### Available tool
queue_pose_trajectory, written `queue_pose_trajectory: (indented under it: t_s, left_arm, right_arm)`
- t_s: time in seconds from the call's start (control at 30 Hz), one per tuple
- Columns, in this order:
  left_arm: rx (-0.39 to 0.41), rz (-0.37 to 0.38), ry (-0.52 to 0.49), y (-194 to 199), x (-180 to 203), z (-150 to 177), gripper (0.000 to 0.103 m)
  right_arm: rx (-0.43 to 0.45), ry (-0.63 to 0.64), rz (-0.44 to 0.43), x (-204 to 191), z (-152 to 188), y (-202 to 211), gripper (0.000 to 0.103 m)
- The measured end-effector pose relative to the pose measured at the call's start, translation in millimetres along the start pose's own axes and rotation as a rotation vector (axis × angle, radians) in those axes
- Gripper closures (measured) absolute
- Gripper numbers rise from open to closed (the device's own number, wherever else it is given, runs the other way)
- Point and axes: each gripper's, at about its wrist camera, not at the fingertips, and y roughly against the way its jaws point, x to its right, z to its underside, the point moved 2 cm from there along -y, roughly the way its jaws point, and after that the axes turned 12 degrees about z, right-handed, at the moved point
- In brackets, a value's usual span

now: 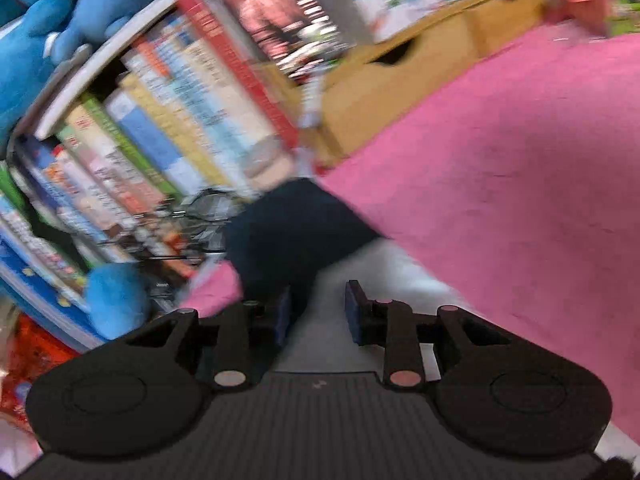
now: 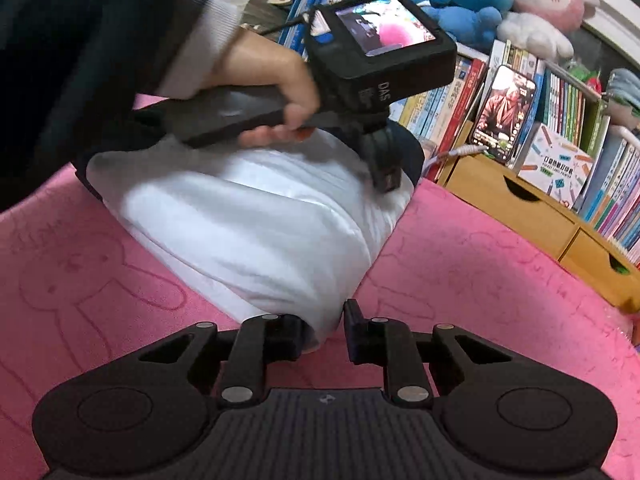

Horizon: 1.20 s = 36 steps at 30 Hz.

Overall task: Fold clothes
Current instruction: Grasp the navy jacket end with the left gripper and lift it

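Two grippers on one white garment [image 2: 248, 216], bunched mid pink mat [image 2: 480, 280] with its navy part toward the bookshelf [image 2: 560, 120]. Right gripper [image 2: 323, 326]: fingers apart, a fold corner between them, unclamped. Left gripper [image 1: 318, 312]: fingers apart over white cloth, view blurred. Risk: closing now catches several layers or slips off, and the fold collapses.

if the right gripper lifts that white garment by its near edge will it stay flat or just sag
Likely sag: the white garment lies in soft folds and a rounded bulge on the pink mat, so it looks floppy. It probably drapes from the right gripper, whose open jaws straddle its edge. The fuzzy-looking mat may drag it.
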Motion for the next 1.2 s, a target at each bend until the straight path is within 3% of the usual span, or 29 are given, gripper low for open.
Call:
queue_pose_trajectory:
  t_s: [0.03, 0.13, 0.2, 0.33, 0.43, 0.5, 0.6, 0.7, 0.77, 0.8, 0.87, 0.97, 1.03, 1.2]
  left_arm:
    - [-0.003, -0.025, 0.017, -1, -6, -3, 0.064]
    - [0.059, -0.047, 0.050, 23, -12, 2, 0.064]
    - [0.110, -0.078, 0.013, 47, -3, 16, 0.060]
    - [0.199, -0.097, -0.061, 124, 7, 78, 0.043]
    - [0.229, -0.093, 0.034, 180, 6, 137, 0.026]
    - [0.241, -0.043, 0.170, 210, -1, 175, 0.027]
    - [0.273, 0.121, 0.472, 235, -19, 231, 0.026]
    - [0.323, 0.310, 0.765, 242, -37, 278, 0.026]
    - [0.367, 0.436, 0.929, 244, -49, 302, 0.026]
    - [0.392, 0.491, 0.977, 241, -52, 308, 0.026]
    - [0.443, 0.600, 1.073, 235, -59, 320, 0.026]
    - [0.480, 0.665, 1.089, 224, -63, 317, 0.026]
    - [0.533, 0.728, 1.104, 218, -65, 315, 0.026]
    - [0.688, 0.914, 1.199, 206, -84, 307, 0.026]
  right_arm:
    - [-0.001, 0.000, -0.002, 1, 0, 0, 0.082]
    - [0.000, 0.001, -0.005, 3, 0, 0, 0.082]
    - [-0.001, -0.002, -0.007, 3, 0, 3, 0.082]
    - [0.000, 0.002, -0.005, 5, -1, 3, 0.081]
    - [0.001, -0.003, -0.001, 5, -1, 4, 0.078]
    - [0.002, -0.014, 0.016, 7, -1, 5, 0.067]
    - [0.066, 0.046, 0.117, -3, -2, 15, 0.053]
    - [0.193, 0.227, 0.243, -33, 0, 31, 0.051]
    - [0.263, 0.367, 0.273, -60, 4, 38, 0.051]
    - [0.288, 0.426, 0.281, -70, 7, 39, 0.050]
    - [0.343, 0.522, 0.243, -85, 13, 46, 0.035]
    - [0.410, 0.602, 0.232, -100, 13, 59, 0.030]
    - [0.434, 0.622, 0.207, -108, 6, 65, 0.029]
    - [0.429, 0.526, 0.100, -131, -24, 59, 0.031]
